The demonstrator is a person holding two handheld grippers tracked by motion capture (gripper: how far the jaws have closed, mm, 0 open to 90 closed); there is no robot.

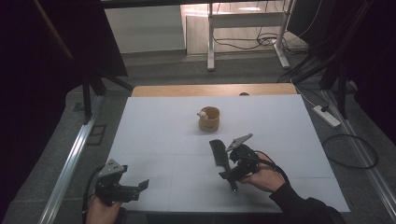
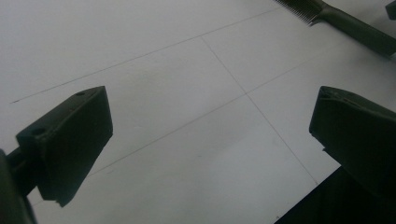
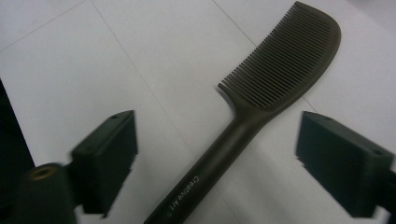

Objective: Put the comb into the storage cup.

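Right claw (image 3: 215, 158) astride comb (image 3: 261, 98), handle reads "CreativeArt"

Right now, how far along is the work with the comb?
Early stage. Done: the right gripper has its open jaws on either side of the comb handle. In hand: the grasp itself; the pads do not yet touch it, and the comb lies flat on the table. Left: closing, lifting, perhaps moving it to the cup. The left gripper waits open.

One black comb (image 3: 261, 107), lying between the jaws of the right hand-held gripper (image 3: 217, 161). One small wooden cup (image 1: 209, 118), well beyond it. Two hand-held grippers in all, counting the left hand-held gripper (image 2: 210, 144). One white tabletop (image 1: 154, 140).
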